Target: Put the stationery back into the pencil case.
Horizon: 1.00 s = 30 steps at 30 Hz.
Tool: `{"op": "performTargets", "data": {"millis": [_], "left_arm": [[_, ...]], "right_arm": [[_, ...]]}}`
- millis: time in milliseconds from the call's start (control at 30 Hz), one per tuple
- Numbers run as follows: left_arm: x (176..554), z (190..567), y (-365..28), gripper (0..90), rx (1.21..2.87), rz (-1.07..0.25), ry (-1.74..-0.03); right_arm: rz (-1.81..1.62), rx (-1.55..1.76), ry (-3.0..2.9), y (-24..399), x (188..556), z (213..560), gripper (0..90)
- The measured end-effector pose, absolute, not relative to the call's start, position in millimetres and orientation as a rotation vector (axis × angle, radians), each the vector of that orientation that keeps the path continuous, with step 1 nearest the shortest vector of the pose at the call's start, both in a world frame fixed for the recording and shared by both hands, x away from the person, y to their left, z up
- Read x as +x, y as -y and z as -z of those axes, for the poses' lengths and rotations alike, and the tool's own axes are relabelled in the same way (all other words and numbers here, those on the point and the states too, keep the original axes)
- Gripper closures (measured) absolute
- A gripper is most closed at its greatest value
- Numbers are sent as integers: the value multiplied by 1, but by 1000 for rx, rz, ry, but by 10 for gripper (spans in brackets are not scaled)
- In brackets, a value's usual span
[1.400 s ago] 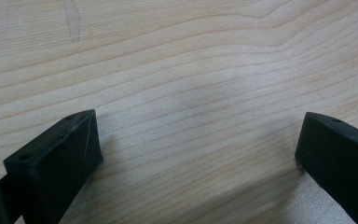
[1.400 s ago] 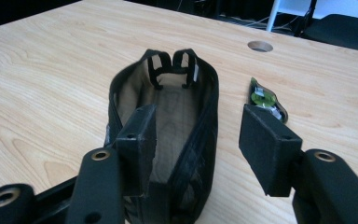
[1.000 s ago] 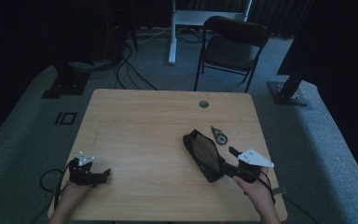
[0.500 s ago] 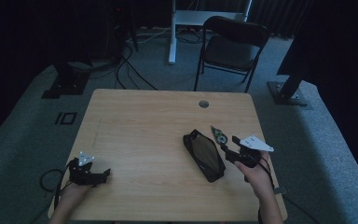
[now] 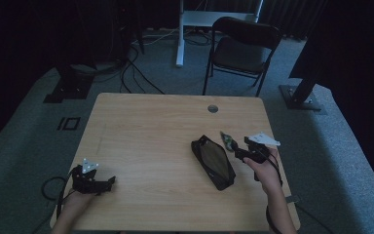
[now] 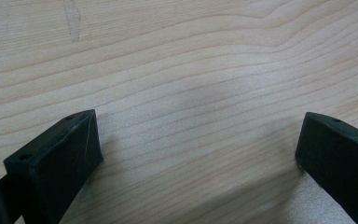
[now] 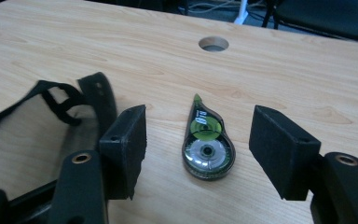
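Our right gripper [image 7: 198, 154], jaws just widening, brackets the teardrop green correction-tape dispenser [image 7: 207, 144] untouched; the black pouch [image 7: 51, 121] is cut off; our left gripper [image 6: 198, 154] gapes empty.

My left hand [image 5: 78, 199] comes in from the near left edge and holds the left gripper [image 5: 108, 181] low over the tabletop [image 5: 146, 136], pointing right. Its jaws stand wide apart with only bare wood between them. My right forearm reaches in from the near right, and my right hand [image 5: 265, 168] carries the right gripper [image 5: 234, 152] at the right side, angled toward the far left, its grey plate on top. Its jaws have just been opening and stand apart, their pads pressing on nothing.
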<state>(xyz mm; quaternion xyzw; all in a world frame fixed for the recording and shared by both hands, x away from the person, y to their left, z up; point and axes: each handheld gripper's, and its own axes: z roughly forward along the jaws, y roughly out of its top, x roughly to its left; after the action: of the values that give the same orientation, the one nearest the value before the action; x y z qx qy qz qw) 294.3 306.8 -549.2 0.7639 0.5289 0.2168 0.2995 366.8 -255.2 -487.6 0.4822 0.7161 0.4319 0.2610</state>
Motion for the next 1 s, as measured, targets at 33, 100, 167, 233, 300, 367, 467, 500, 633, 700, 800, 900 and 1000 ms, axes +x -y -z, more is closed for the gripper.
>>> {"op": "performTargets", "data": {"millis": [33,100,167,233,300,367,467,500,633,700,800,900,1000], "left_arm": [[294,549,-307,2,2028,-576,-1405],[294,549,-307,2,2028,-576,-1404],[294,549,-307,2,2028,-576,-1404],[294,549,-307,2,2028,-576,-1404],[294,549,-307,2,2028,-576,-1404],[294,549,-307,2,2029,-576,-1404],[294,549,-307,2,2028,-576,-1404],[294,549,-307,2,2028,-576,-1404],[294,549,-307,2,2028,-576,-1404],[294,549,-307,2,2028,-576,-1404],[294,549,-307,2,2028,-576,-1404],[294,549,-307,2,2028,-576,-1404],[294,549,-307,2,2028,-576,-1404]], "right_arm": [[-1164,1314,-1940,255,370,490,356],[-1152,1323,-1945,255,375,493,342],[-1143,1333,-1946,254,380,497,337],[-1152,1351,-1950,254,385,501,305],[-1141,1358,-1965,255,390,504,302],[-1134,1370,-1972,255,394,507,293],[-1100,1375,-1985,255,401,511,278],[-1092,1382,-1985,255,403,512,269],[-1058,1390,-1997,254,410,519,269],[-1036,1385,-2008,253,414,521,269],[-1019,1395,-2016,251,420,524,269],[-1000,1391,-2029,249,425,526,269],[-982,1380,-2050,246,430,528,268]]}}
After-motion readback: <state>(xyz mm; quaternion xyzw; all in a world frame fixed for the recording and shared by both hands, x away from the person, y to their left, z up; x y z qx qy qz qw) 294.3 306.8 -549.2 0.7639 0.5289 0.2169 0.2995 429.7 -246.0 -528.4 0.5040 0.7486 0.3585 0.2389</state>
